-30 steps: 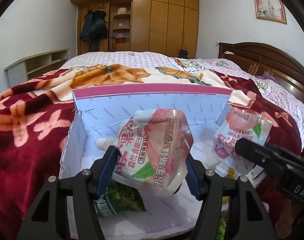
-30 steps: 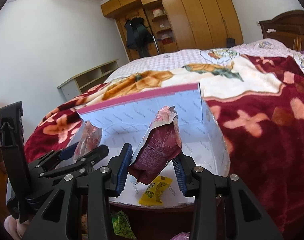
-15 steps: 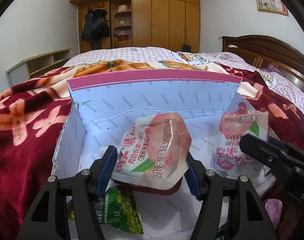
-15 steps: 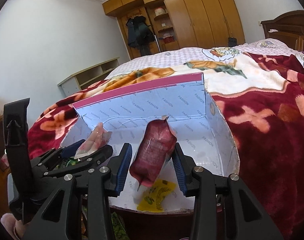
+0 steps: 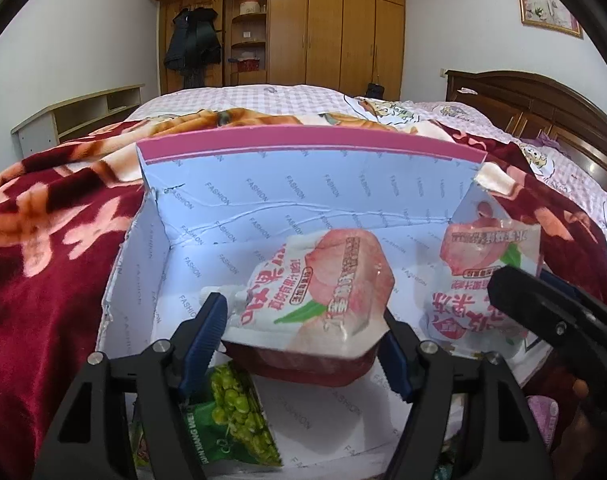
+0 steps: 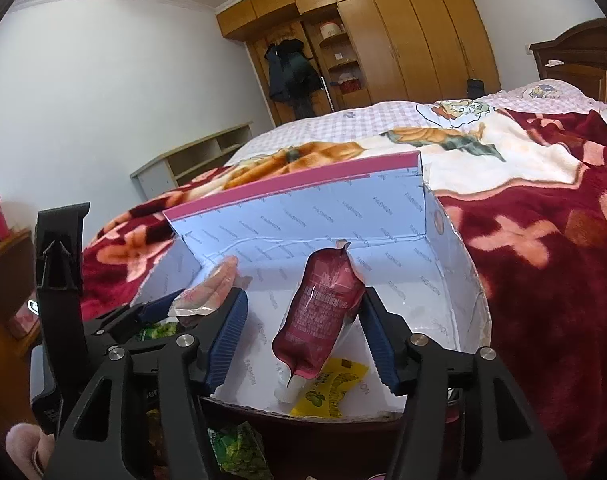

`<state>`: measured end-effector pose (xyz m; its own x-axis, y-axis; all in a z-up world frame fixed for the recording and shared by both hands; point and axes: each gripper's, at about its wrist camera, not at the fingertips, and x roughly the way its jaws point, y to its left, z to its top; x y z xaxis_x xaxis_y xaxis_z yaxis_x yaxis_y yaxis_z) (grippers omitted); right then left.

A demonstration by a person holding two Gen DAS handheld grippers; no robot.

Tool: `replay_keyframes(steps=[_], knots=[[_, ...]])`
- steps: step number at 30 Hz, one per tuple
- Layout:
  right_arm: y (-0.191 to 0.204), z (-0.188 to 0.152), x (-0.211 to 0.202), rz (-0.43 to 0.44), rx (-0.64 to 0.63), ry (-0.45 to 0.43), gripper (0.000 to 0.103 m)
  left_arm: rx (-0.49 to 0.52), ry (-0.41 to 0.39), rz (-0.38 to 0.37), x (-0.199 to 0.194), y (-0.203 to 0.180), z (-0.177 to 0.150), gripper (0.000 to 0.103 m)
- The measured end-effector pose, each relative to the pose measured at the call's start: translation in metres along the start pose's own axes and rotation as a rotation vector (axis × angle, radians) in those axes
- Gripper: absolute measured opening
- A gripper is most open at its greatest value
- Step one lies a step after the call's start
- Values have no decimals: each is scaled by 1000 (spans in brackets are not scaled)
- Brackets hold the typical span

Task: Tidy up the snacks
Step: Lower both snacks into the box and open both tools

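While both sets of jaws are opening, a peach jelly pouch (image 5: 319, 292) is seen between the blue pads of the left gripper (image 5: 303, 344), lying over the floor of the open cardboard box (image 5: 303, 184) on the red floral blanket (image 5: 47, 248). Whether the pads are pressed on it cannot be told. A second pouch (image 6: 323, 312) is seen between the pads of the right gripper (image 6: 303, 340), touching only the right pad, spout end down above a yellow packet (image 6: 335, 392) on the box floor. A green pea packet (image 5: 231, 416) is found at the box's near edge.
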<state>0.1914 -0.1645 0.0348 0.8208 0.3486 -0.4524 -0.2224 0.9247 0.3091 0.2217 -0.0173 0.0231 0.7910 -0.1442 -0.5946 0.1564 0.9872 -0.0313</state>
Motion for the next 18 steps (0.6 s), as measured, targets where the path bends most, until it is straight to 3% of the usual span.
replay_keyframes(steps=[3,7,18], knots=[[2,1,-3,2,-8,-6,65,-2,3,-6,-4,-1,1,74],[3,3,-9,-26,-11,-30,81,5,-7,1,-15,-2,3,75],[8,12,-28,-46,-40,-57,81,-41,-40,20,-43,4,9,86]])
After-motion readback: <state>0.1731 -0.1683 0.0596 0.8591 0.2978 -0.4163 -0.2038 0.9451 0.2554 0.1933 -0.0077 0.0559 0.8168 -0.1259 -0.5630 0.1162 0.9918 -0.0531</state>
